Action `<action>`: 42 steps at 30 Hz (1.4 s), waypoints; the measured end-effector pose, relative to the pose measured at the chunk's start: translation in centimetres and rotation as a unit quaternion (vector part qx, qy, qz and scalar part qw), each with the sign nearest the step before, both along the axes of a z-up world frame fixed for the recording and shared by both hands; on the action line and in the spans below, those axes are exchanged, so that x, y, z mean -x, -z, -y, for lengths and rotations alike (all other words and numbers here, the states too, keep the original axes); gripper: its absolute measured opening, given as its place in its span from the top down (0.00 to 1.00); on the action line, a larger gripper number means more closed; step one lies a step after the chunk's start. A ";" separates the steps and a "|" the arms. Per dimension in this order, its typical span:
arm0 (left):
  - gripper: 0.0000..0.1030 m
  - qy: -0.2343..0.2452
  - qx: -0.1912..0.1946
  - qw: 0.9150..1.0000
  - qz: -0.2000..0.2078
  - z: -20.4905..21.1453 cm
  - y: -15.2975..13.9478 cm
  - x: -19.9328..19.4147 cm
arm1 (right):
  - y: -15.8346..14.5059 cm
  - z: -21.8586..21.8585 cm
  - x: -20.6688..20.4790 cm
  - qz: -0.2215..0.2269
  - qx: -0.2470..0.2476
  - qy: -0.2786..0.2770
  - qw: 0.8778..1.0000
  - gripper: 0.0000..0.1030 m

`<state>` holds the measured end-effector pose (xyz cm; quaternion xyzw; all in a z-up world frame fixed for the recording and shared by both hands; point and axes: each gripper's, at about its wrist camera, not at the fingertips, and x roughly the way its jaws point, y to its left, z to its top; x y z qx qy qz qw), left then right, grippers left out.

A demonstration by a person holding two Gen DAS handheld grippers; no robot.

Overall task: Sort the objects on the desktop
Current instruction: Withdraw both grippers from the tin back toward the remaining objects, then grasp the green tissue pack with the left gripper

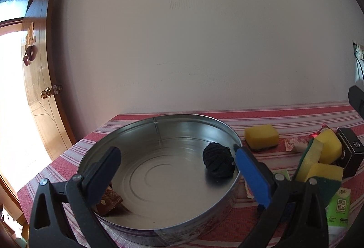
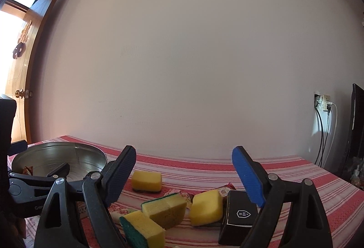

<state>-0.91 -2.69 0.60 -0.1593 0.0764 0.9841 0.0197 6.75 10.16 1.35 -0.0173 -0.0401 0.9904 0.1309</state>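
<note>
Partly hidden: brown packet (image 1: 109,200) behind left gripper (image 1: 177,157) fingers, in tin (image 1: 159,220).

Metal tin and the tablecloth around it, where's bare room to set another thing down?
Most of the round metal tin floor is bare, between the black yarn ball at its right wall and the brown patterned packet at its near left. The striped tablecloth strip along the wall behind the lone yellow sponge is free too. It is crowded around the sponge pile and black box.
</note>
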 end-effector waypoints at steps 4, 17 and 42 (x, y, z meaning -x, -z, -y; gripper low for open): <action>0.01 0.009 0.011 1.000 0.008 -0.9 0.1 0.0 | 0.0 -1.0 0.0 -0.001 -0.010 0.014 1.000 0.14; 0.01 0.042 0.037 0.998 0.036 -4.2 0.8 -0.4 | 0.3 -6.0 -1.4 -0.003 -0.010 0.061 0.998 0.14; 0.03 0.306 0.069 0.927 0.203 -13.8 4.1 -4.9 | 0.6 -9.8 -2.2 0.006 0.069 0.087 0.994 0.14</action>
